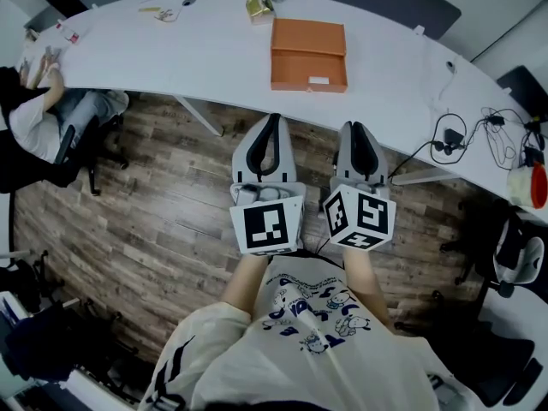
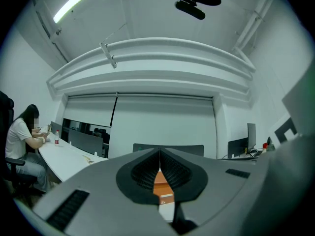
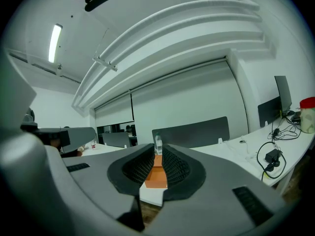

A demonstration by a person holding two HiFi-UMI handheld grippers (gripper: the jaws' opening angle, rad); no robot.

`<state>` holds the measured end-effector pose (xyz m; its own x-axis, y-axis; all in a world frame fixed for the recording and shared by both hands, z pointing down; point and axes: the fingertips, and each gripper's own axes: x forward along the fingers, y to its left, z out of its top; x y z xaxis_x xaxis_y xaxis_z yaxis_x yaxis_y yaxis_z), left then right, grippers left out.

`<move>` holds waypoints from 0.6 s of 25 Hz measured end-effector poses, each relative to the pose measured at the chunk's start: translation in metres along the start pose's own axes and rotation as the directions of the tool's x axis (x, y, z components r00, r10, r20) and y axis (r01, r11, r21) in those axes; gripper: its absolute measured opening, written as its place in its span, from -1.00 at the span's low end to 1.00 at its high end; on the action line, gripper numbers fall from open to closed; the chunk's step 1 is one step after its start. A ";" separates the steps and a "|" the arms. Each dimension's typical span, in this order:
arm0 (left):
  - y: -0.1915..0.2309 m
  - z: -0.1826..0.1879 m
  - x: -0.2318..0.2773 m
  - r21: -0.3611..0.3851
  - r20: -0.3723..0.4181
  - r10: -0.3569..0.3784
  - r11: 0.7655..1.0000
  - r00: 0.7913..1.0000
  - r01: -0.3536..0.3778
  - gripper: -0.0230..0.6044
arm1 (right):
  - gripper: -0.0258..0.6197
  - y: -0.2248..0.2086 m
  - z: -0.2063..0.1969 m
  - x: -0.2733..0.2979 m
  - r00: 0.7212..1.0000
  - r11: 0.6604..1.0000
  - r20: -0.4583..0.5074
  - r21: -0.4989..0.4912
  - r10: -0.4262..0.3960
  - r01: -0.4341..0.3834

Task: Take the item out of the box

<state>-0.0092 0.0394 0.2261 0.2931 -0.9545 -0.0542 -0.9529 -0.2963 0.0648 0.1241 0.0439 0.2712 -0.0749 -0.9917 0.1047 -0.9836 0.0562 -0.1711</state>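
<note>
Head view: orange box (image 1: 308, 54) on the white counter (image 1: 171, 50), looks closed, item unseen. It sits dead ahead of left claw (image 1: 274, 120) and right claw (image 1: 355, 128), both about equally near.
Left gripper view: claw clenched, empty.
Right gripper view: same, box straight ahead.

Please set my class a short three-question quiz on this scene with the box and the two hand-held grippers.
1. True or false: the box lies on the floor.
2. What colour is the box? A white, B orange, C blue.
3. Fill in: the left hand-held gripper and the right hand-held gripper both have their jaws ___.
Key: 1 false, it lies on the table; 2 B; 3 shut.
</note>
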 end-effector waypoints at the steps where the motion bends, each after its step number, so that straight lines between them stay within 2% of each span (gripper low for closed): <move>1: 0.003 -0.001 0.007 0.000 -0.001 -0.003 1.000 1.000 0.003 -0.87 | -0.72 0.000 0.000 0.007 1.000 1.000 -0.001 0.000 -0.001 0.001; 15: 0.040 -0.011 0.101 -0.017 -0.033 -0.052 0.999 0.998 0.051 -0.87 | -0.72 0.003 0.000 0.102 0.998 0.999 -0.035 -0.002 -0.043 0.043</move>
<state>-0.0170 -0.0697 0.2338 0.3445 -0.9385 -0.0249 -0.9351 -0.3454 0.0793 0.1139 -0.0570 0.2810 -0.0378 -0.9885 0.1462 -0.9863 0.0134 -0.1645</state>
